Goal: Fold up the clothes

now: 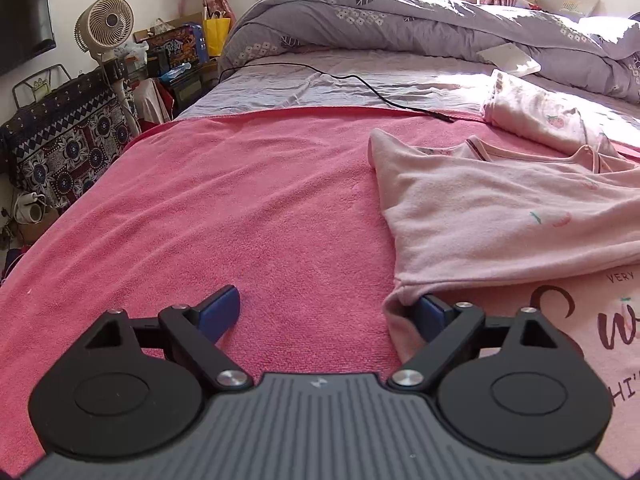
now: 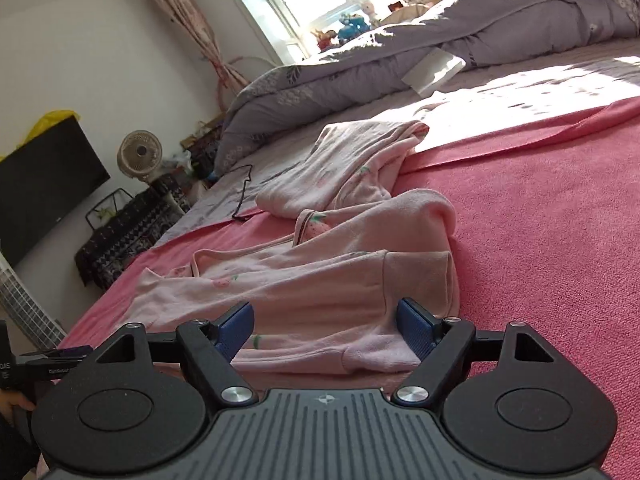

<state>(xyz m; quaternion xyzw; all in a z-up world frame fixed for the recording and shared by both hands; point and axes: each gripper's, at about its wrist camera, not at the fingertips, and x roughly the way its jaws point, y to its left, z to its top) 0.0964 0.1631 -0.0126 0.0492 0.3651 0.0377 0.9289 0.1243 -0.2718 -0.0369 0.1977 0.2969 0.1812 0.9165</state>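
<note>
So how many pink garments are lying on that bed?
2. A pink top lies spread on the red towel by the grippers; a paler folded piece sits behind it. More may hide under the quilt.

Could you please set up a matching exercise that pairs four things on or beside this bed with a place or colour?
Things:
1. pink top
2. towel
3. quilt
4. fan

Descriptions:
A. grey-purple with a flower print, bunched at the far end of the bed
B. cream, standing beside the bed
C. pale pink, lying on the towel
D. deep pink, spread flat over the bed

Pairs: 1-C, 2-D, 3-A, 4-B
</note>
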